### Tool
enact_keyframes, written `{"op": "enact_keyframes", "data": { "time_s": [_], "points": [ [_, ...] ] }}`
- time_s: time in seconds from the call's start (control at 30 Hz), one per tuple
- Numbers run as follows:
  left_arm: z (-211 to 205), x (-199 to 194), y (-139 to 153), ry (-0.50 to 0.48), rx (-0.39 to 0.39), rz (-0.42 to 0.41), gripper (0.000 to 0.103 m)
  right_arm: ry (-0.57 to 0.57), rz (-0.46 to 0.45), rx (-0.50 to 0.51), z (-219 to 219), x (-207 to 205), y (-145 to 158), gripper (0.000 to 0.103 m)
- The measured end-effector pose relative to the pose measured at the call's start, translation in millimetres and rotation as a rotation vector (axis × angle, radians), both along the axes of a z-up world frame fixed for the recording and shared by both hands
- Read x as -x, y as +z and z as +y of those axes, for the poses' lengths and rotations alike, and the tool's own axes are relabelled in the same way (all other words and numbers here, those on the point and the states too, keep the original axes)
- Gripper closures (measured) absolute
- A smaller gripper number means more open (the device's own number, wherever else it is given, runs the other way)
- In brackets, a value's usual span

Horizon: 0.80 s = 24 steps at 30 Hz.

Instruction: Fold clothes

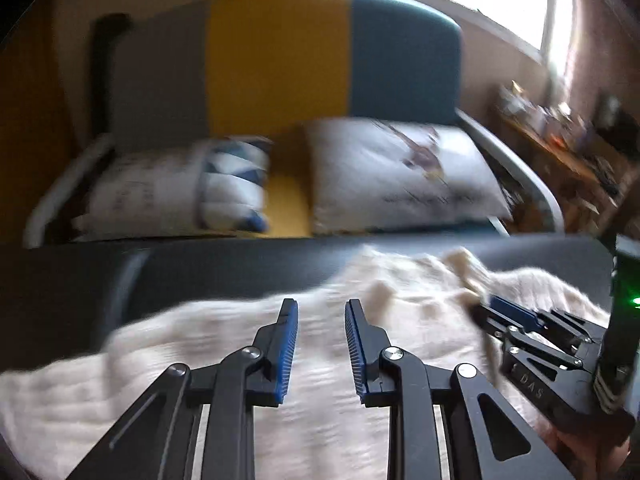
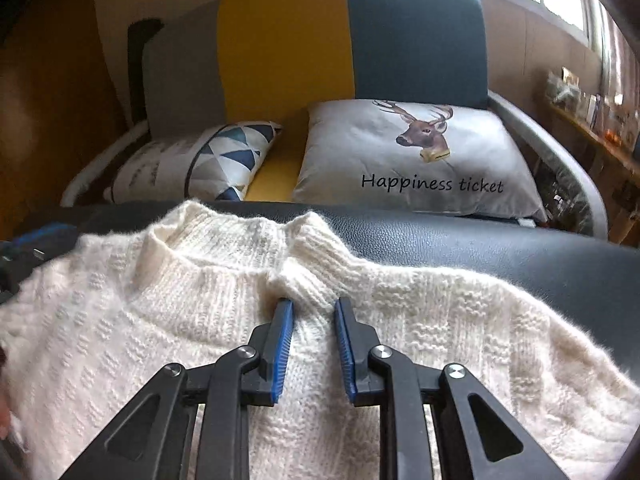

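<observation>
A cream knitted sweater [image 2: 160, 320] lies spread on a black leather surface [image 2: 480, 248], its collar toward the far edge and a ribbed cuff [image 2: 316, 264] folded onto the chest. My right gripper [image 2: 314, 306] is open, its blue pads on either side of the sleeve fabric just below the cuff. My left gripper [image 1: 321, 306] is open and empty, low over the left part of the sweater [image 1: 200, 360]. The right gripper [image 1: 508, 312] also shows at the right edge of the left wrist view, resting on the sweater.
A sofa with grey, yellow and teal panels [image 2: 288, 40] stands behind the black surface, carrying a deer pillow [image 2: 420, 160] and a triangle-patterned pillow [image 2: 224, 156]. A cluttered wooden shelf [image 2: 600, 128] runs along the right under a bright window.
</observation>
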<state>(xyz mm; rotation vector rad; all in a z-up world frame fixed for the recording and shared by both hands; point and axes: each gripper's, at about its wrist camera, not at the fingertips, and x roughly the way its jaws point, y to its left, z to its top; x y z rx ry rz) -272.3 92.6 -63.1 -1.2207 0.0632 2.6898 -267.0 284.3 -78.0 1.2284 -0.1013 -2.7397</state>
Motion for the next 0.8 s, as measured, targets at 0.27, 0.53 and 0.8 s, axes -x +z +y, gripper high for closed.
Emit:
{"op": "enact_keyframes", "data": {
  "time_s": [0.27, 0.53, 0.8],
  "points": [
    [33.6, 25.0, -27.2, -0.054, 0.091, 0.001, 0.081, -0.005, 0.009, -0.012, -1.7, 2.6, -0.8, 0.083],
    [24.1, 21.2, -29.5, -0.036, 0.034, 0.032, 0.080, -0.007, 0.009, 0.039, 6.7, 1.6, -2.3, 0.083],
    [18.8, 10.6, -32.3, -0.019, 0.031, 0.054, 0.080, -0.031, 0.000, 0.145, 30.5, 4.7, 21.3, 0.079]
  ]
}}
